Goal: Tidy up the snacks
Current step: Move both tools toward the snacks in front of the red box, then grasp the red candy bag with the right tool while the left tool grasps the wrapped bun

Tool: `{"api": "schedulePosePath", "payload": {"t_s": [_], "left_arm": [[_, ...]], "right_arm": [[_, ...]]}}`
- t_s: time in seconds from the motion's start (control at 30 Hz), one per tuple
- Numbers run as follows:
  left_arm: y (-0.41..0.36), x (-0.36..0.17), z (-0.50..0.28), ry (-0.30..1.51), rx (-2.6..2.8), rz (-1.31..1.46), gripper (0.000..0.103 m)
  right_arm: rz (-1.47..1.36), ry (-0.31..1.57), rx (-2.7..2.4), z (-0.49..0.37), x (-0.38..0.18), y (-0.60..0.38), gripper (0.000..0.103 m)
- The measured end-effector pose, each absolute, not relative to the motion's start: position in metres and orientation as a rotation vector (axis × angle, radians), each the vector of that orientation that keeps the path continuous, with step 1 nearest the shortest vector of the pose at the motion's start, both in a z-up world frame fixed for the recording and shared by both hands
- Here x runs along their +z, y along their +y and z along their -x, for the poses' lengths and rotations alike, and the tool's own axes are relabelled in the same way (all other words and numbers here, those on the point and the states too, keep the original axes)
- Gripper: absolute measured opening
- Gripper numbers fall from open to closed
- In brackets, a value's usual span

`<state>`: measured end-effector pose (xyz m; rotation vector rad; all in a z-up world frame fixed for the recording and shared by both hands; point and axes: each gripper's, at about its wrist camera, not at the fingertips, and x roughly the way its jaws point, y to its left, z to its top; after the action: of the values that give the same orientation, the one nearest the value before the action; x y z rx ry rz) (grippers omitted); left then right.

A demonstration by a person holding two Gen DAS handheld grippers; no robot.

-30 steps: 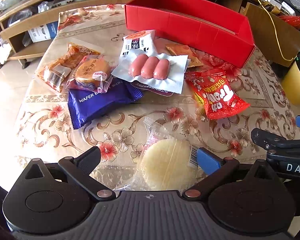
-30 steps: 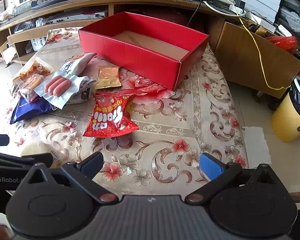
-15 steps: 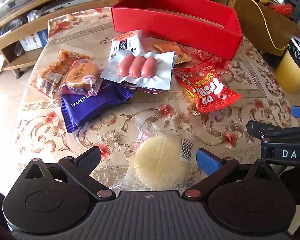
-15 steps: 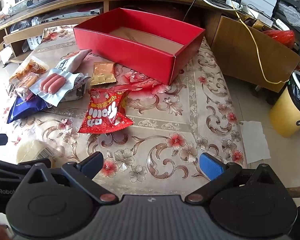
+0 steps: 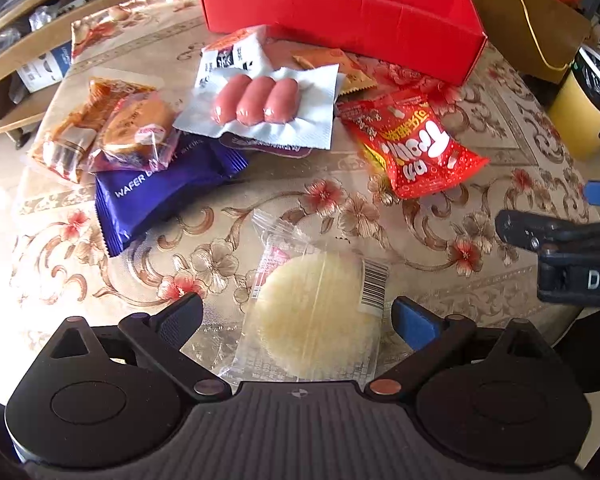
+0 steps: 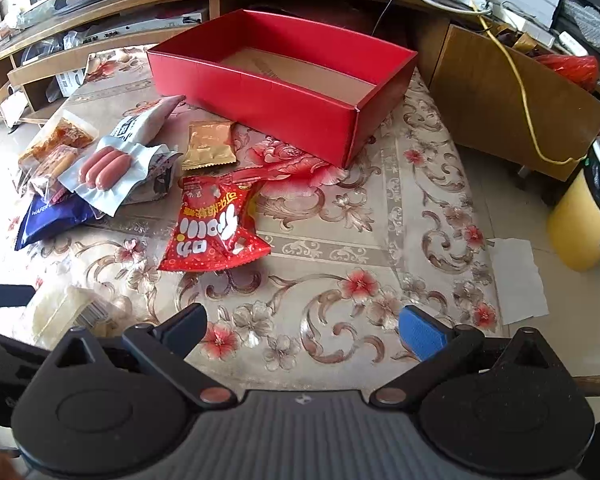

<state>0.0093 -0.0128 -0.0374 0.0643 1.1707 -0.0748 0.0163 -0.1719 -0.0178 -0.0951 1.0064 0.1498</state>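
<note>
Your left hand-held gripper (image 5: pixel 296 312): jaws wide, straddling the clear-wrapped rice cracker (image 5: pixel 316 312) at lower centre, holding nothing; it has drawn closer than before. Your right hand-held gripper (image 6: pixel 302 330): wide, empty, over the tabletop (image 6: pixel 340 240). Red box (image 6: pixel 284 80): upper centre, unmoved.
</note>
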Motion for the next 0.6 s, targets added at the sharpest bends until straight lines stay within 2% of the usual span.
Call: {"api": "schedulePosePath", "payload": {"t_s": [0.23,0.37,0.6], "left_arm": [[-0.013,-0.039,-0.013,1.185,-0.074,-0.055,0.087],[-0.008,-0.036,-0.018,1.171,-0.072,-0.022,0.076],[-0.006,-0.034,-0.028,1.168,-0.074,-0.009,0.075]], "right_arm": [[0.125,0.979,0.167,-0.047,-0.010,-0.161,0.102],[0.114,0.995,0.195,-0.076,-0.013,-0.150,0.102],[0.151,1.058,0.235,-0.109,-0.036,-0.130,0.101]]}}
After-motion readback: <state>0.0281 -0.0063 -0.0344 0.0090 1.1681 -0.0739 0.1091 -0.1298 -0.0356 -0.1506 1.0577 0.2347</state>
